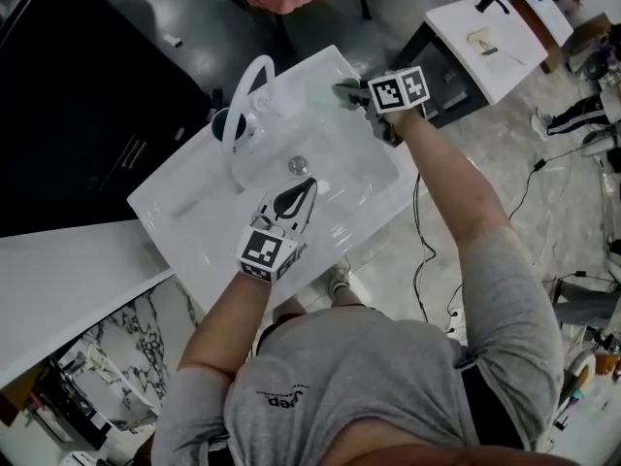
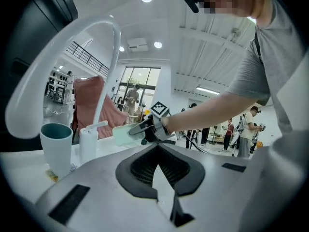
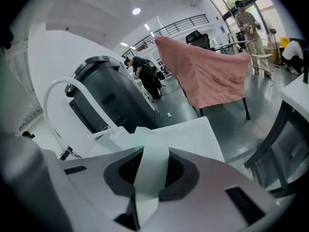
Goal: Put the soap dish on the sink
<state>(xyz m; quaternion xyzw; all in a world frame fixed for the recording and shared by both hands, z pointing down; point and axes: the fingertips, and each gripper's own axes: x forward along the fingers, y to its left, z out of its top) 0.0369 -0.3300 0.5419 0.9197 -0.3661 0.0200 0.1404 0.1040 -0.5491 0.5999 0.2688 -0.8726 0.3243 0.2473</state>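
Over the far right corner of the white sink [image 1: 184, 231]: soap dish [image 1: 325, 92], pale mint green, a thin flat slab with rounded corners, faintly translucent. Right gripper [image 1: 347, 92] has its jaws clamped on one edge, and the dish juts out beyond them close above the sink deck; contact unclear. Left gripper [image 1: 309, 187] is over the basin beside the drain [image 1: 299, 165], jaws together, nothing between. Arched white faucet [image 1: 243, 100] and teal cup [image 2: 56, 146] stand along the back edge.

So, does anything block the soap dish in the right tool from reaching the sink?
Nothing visible does. The right tool grips the pale green soap dish at the bare far corner of the white ceramic sink; the teal cup and curved white faucet stand farther along that edge.
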